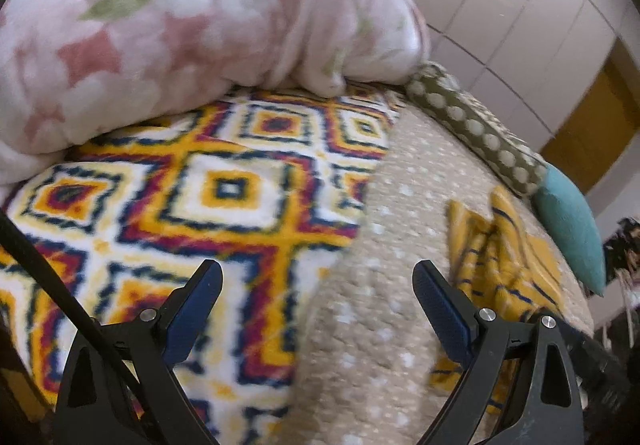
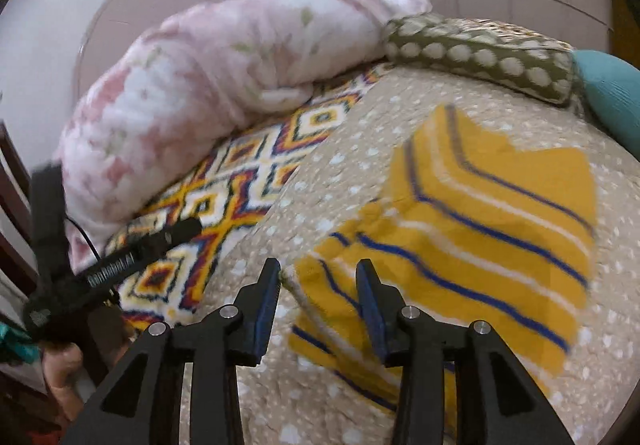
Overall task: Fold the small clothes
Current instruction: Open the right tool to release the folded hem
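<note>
Mustard-yellow knit with blue and white stripes, that's the little garment I'm dealing with. It's lying on the bed, on the beige dotted bedspread, already doubled over in places as far as I can tell, with the near corner bunched up a bit. My guess is it's light and floppy: it'll drape and sag the second I lift it, nothing stiff to push against. Doesn't look slippery though; the weave should give the pads something to bite.

Right tool sits just over that near-left corner, jaws partly spread with the edge of the fabric between them but not pinched, so nothing is held. Left tool is spread wide and empty, over the seam where the bedspread meets the bright diamond-pattern blanket, with the garment off to its right.

Where I'd grab: the corners or the hem edge, not the middle. A pinch in the middle just makes a tent. I'd also want to catch only the top layer, or all layers on purpose, because thin soft stuff like this loves to drag the bedspread up with it. Pink floral duvet is well clear.
</note>
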### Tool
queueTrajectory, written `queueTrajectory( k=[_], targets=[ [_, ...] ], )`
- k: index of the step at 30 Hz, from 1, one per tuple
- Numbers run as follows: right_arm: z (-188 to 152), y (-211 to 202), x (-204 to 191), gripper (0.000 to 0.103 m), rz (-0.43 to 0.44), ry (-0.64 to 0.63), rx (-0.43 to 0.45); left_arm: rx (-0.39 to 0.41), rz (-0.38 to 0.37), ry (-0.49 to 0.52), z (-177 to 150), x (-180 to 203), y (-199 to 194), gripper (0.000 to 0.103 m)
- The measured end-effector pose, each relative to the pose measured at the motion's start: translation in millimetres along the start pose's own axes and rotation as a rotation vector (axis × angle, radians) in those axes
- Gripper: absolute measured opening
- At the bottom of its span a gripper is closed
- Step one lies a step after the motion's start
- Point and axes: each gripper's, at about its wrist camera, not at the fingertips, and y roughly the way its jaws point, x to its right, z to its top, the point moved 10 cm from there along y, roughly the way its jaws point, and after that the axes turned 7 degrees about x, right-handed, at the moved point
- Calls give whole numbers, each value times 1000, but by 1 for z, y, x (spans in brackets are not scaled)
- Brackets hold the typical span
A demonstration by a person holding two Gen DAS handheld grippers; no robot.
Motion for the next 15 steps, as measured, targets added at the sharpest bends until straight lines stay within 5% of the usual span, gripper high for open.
queueTrajectory(
  k=[6,12,13,15],
  targets=[
    [24,-40,55,44,-151,89,104,-43,-182,57,-16,57,8,95],
    [20,-60,100,44,-203,214,128,-98,-337,164,-43,118,15,95],
    [18,-62,105,44,-208,225,125,-109,-340,171,-48,124,20,87],
    [17,-62,109,44,-220,230,122,-152,-350,167,-56,130,29,37]
  ],
)
